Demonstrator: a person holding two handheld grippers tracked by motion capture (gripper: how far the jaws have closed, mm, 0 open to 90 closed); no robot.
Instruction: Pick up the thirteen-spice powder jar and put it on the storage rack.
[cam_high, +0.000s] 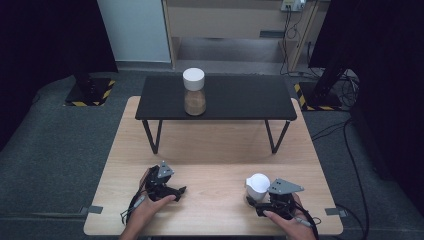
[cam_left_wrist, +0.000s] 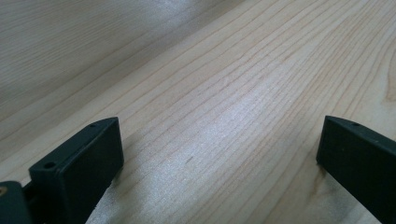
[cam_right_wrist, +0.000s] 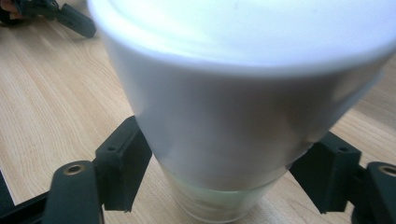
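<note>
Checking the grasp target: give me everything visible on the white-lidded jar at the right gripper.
The jar stands upright on the wooden table, near its front right corner. A tall white lid, smooth and matte like plastic, covers most of it; below shows a clear body with a pale greenish tint. The right gripper has its black fingers against the lid's lower edge on both sides. Contents cannot be told.

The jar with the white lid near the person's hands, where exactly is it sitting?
In the high view the white-lidded jar stands on the wooden table at the near right, between the jaws of the right gripper, far from the brown-filled jar on the black bench.
</note>
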